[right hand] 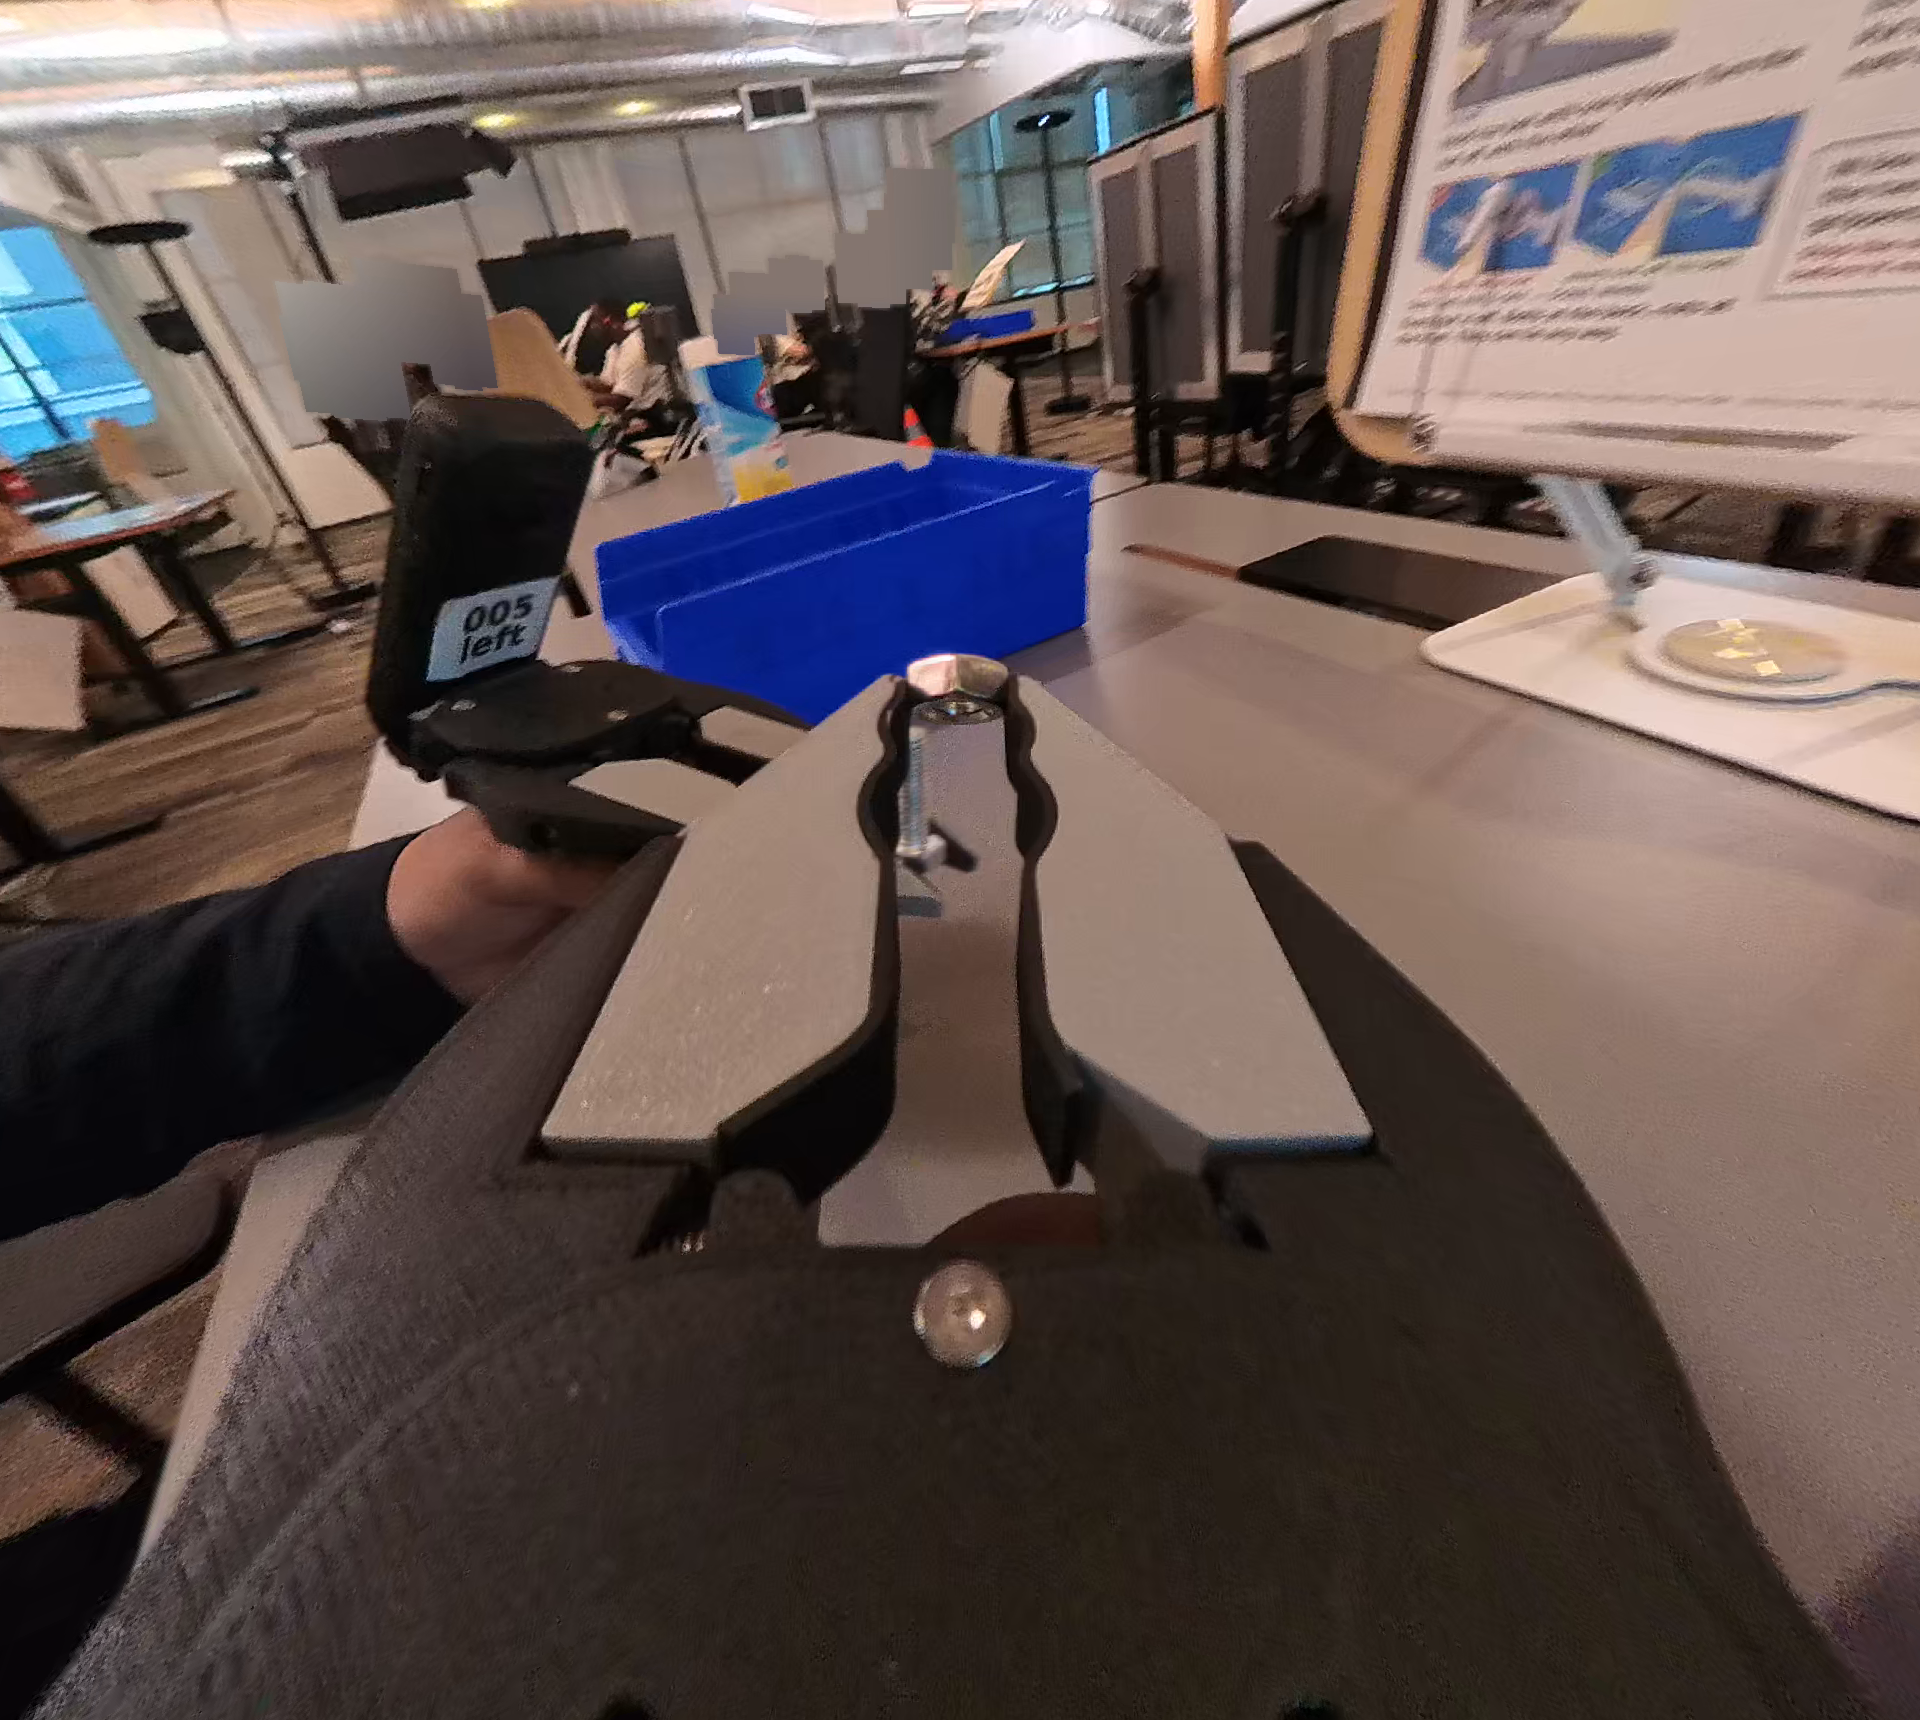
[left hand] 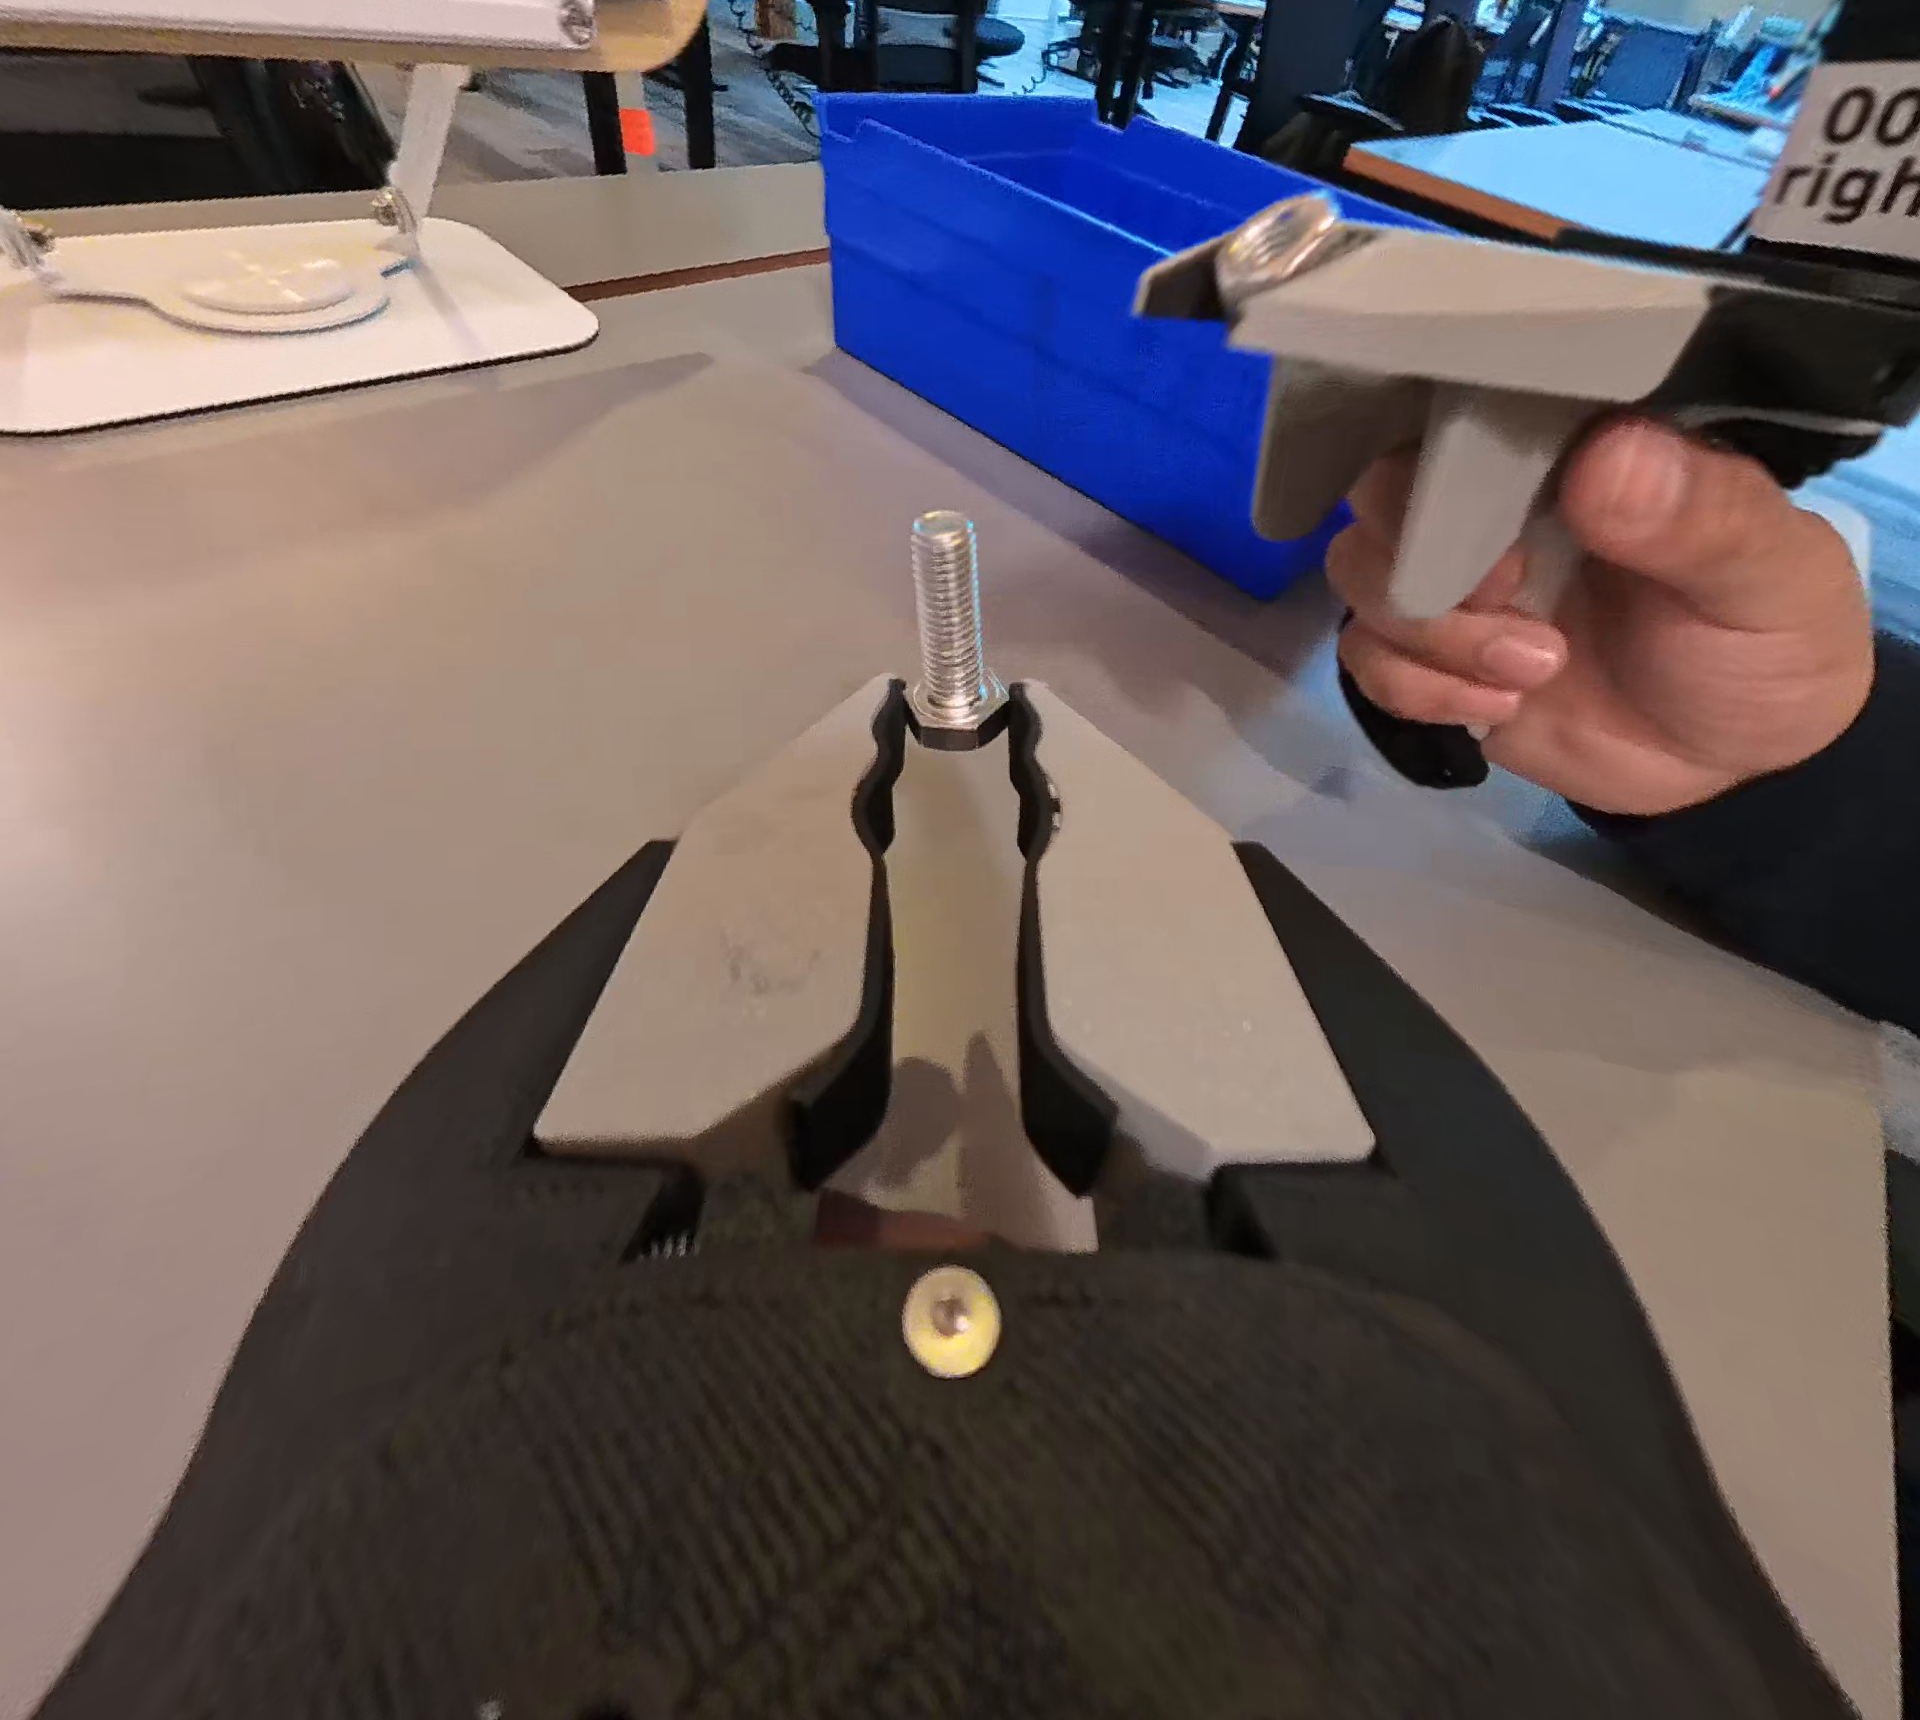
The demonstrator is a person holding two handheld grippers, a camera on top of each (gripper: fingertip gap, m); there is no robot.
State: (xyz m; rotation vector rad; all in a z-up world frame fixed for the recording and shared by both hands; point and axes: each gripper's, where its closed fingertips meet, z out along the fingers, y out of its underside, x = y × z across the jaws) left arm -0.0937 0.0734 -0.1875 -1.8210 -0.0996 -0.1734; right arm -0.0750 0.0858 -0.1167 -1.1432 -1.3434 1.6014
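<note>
Left gripper (left hand: 954,714) pinches upright bolt (left hand: 943,610); right gripper (right hand: 956,694) clamps nut (right hand: 954,681).

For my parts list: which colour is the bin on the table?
The bin is solid blue, with no pattern. The left wrist view shows it best.

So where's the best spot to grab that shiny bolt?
Probably by its hex head, coming level from the sides. The head has flat faces to press on, and the left tool already clamps it there. That leaves the upright threaded shaft bare, near the nut in the right tool.
</note>
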